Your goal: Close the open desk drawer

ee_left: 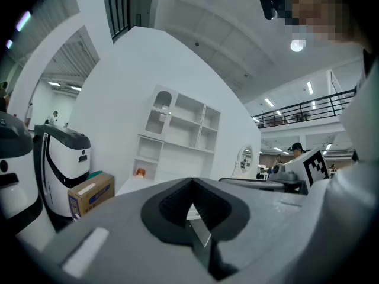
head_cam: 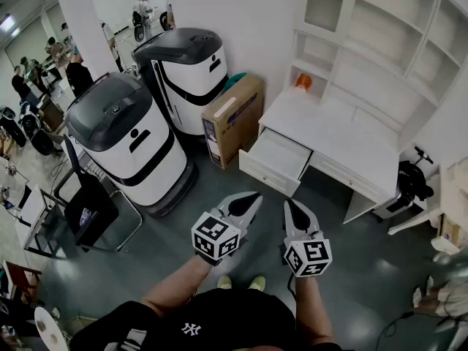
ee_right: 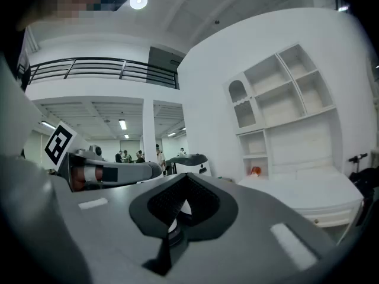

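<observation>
A white desk (head_cam: 344, 134) with a shelf hutch stands at the upper right in the head view. Its left drawer (head_cam: 272, 164) is pulled out toward me and looks empty inside. Both grippers hover over the grey floor in front of the drawer, a short way back from its front panel. My left gripper (head_cam: 251, 199) points at the drawer with its jaws together, holding nothing. My right gripper (head_cam: 292, 206) beside it is likewise shut and empty. In the gripper views, the left gripper (ee_left: 192, 183) and right gripper (ee_right: 186, 180) show jaws meeting, with the desk (ee_right: 308, 189) beyond.
Two large white-and-grey machines (head_cam: 130, 139) (head_cam: 187, 70) stand left of the desk, with a cardboard box (head_cam: 234, 118) against its side. A black cart (head_cam: 89, 209) is at left, and black equipment (head_cam: 412, 181) at the desk's right. An orange object (head_cam: 303, 82) sits on the desktop.
</observation>
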Demonstrator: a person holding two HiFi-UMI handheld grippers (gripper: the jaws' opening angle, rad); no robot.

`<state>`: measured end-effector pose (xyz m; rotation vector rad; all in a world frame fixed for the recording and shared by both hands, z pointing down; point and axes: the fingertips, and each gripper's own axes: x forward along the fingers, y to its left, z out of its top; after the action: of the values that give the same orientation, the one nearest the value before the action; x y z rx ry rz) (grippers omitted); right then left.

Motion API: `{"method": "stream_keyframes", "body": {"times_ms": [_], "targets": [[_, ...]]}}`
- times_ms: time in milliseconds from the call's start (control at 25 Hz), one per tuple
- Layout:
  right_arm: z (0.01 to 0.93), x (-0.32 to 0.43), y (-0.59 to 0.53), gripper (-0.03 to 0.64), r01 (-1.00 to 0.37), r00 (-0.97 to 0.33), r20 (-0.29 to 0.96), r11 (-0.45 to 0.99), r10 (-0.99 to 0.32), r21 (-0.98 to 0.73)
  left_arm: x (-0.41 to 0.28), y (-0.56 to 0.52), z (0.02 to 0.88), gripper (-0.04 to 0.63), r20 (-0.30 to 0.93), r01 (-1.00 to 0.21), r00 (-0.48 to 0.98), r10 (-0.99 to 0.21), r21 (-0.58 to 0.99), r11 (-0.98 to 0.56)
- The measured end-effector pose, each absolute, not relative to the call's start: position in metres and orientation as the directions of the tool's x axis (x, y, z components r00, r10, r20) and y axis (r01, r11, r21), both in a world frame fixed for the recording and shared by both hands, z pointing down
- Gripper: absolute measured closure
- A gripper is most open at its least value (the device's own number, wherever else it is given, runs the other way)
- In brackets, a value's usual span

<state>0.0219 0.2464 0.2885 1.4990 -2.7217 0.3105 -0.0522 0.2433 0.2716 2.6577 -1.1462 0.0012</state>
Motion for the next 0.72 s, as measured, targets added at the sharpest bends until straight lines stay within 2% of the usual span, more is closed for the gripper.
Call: {"method": "stream_keyframes", "body": {"times_ms": [480,720], "targets": [[0.291,0.040,0.256,0.597,-0.827,-0.555,0.114,0.533,-0.824,-0.177,-0.032,0.253,0.272,0.595,0.104,-0.730,0.677,-0.728,0.222,-0.647],[0.285,0.064,0.251,0.594,-0.813,-0.557,0.045,0.533,-0.829,-0.235,-0.040,0.244,0.270,0.595,0.088,-0.749,0.654,-0.752,0.220,-0.625]]}}
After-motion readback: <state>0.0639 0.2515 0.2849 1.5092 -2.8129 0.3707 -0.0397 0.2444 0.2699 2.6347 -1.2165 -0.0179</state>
